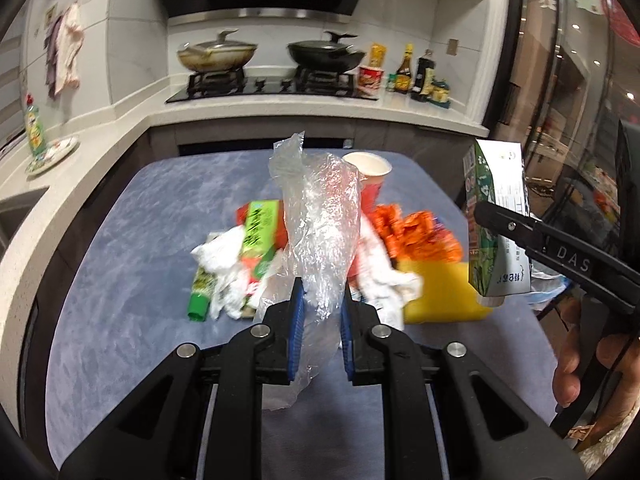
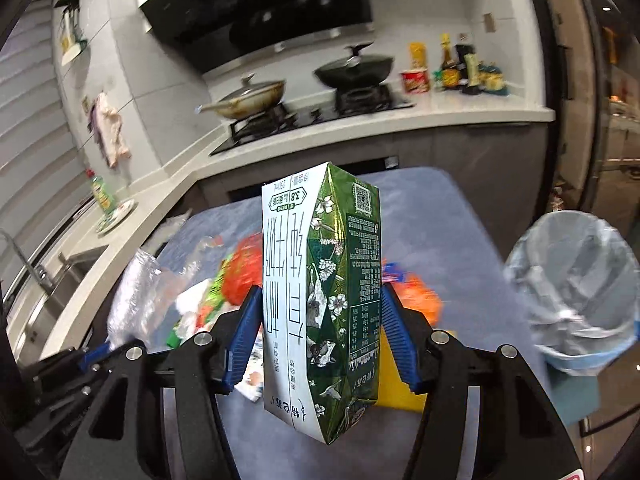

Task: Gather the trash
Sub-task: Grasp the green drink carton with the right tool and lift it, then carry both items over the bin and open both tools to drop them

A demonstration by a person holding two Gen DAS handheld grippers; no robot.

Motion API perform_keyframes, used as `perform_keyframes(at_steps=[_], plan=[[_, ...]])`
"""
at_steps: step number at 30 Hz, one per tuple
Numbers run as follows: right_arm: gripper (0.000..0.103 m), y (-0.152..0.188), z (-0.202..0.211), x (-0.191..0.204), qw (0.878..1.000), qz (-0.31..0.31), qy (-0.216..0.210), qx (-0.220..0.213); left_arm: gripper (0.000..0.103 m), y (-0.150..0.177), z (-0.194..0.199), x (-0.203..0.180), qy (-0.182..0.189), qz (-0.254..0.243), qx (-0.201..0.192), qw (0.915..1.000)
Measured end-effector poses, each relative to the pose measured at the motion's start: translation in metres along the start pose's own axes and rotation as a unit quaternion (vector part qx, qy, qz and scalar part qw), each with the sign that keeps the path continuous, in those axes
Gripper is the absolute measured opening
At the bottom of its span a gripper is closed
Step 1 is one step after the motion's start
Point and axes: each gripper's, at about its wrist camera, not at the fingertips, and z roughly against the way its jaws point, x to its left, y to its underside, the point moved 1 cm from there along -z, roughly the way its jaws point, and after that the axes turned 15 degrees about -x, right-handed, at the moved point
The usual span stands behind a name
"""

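Observation:
My left gripper [image 1: 320, 292] is shut on a crumpled clear plastic bag [image 1: 316, 216] and holds it above the blue table [image 1: 132, 264]. My right gripper [image 2: 320, 300] is shut on a green and white milk carton [image 2: 320, 300], upside down and lifted off the table; the carton also shows in the left wrist view [image 1: 496, 216]. A pile of trash lies on the table: a green box [image 1: 260, 236], white tissue [image 1: 224, 276], an orange wrapper [image 1: 416, 232], a paper cup [image 1: 370, 176] and a yellow pad [image 1: 440, 292]. A lined bin [image 2: 576, 288] stands to the right of the table.
A kitchen counter [image 1: 280, 114] runs behind the table with a hob, two lidded pans [image 1: 218, 54], sauce bottles [image 1: 404, 70] and a noodle cup. A dish-soap bottle [image 1: 34, 128] and a plate sit on the left counter beside a sink [image 2: 60, 276].

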Motion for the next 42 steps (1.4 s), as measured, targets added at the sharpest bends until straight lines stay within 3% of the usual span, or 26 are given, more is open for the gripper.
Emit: perform_keyframes(at_steps=[4, 9, 17, 21, 26, 33, 35, 37, 39, 42], plan=[[0.057, -0.017, 0.028, -0.043, 0.998, 0.0, 0.051, -0.021, 0.016, -0.017, -0.001, -0.041, 0.049, -0.024, -0.01, 0.9985], [0.057, -0.03, 0.053, -0.118, 0.99, -0.015, 0.133, -0.041, 0.016, -0.04, -0.021, -0.112, 0.129, -0.056, -0.017, 0.99], [0.057, -0.031, 0.058, -0.253, 0.97, -0.086, 0.226, -0.04, 0.016, -0.056, -0.087, -0.246, 0.24, -0.092, -0.014, 0.9664], [0.057, -0.026, 0.043, -0.301, 0.962, -0.123, 0.242, -0.031, 0.016, -0.049, -0.14, -0.306, 0.285, -0.097, 0.02, 0.9533], [0.057, -0.017, 0.014, -0.338, 0.959, -0.131, 0.251, -0.014, 0.016, -0.028, -0.209, -0.355, 0.296, -0.103, 0.067, 0.9474], [0.057, -0.001, -0.028, -0.361, 0.957, -0.135, 0.257, 0.015, 0.018, 0.003, -0.27, -0.371, 0.282, -0.099, 0.124, 0.9463], [0.058, -0.001, -0.03, -0.361, 0.953, -0.13, 0.271, 0.018, 0.027, 0.008, -0.276, -0.372, 0.268, -0.102, 0.127, 0.9496], [0.061, -0.003, -0.025, -0.363, 0.952, -0.138, 0.274, 0.006, 0.042, 0.005, -0.275, -0.365, 0.262, -0.095, 0.123, 0.9525], [0.07, -0.005, -0.016, -0.364, 0.951, -0.146, 0.274, -0.01, 0.065, 0.0, -0.272, -0.355, 0.254, -0.082, 0.112, 0.9571], [0.071, -0.013, -0.002, -0.358, 0.951, -0.144, 0.272, -0.026, 0.067, -0.008, -0.262, -0.342, 0.245, -0.076, 0.093, 0.962]])
